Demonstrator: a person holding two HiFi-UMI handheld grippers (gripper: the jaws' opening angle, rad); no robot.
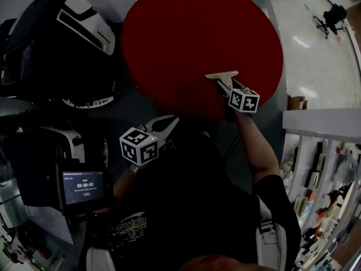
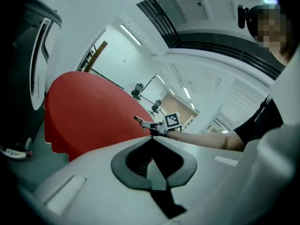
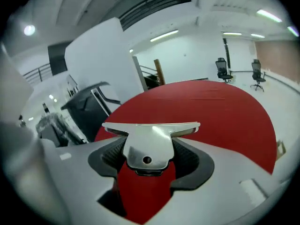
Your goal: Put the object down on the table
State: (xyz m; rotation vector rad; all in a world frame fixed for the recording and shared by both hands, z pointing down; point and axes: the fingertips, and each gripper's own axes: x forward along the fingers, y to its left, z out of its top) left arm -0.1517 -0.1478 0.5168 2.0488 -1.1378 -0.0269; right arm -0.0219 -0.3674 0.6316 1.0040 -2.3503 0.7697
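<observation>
Nearest, the left claw is closed and empty, at the 6 o'clock rim of the red desk. Beyond, over the desk, the right claw clamps the stem of the metal T-piece, whose crossbar runs 9-to-3, wide edge towards 12.

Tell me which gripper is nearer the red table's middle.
Right. The right gripper, holding a metal tool, is over the red table; the left gripper, shut and empty, sits at its near edge.
</observation>
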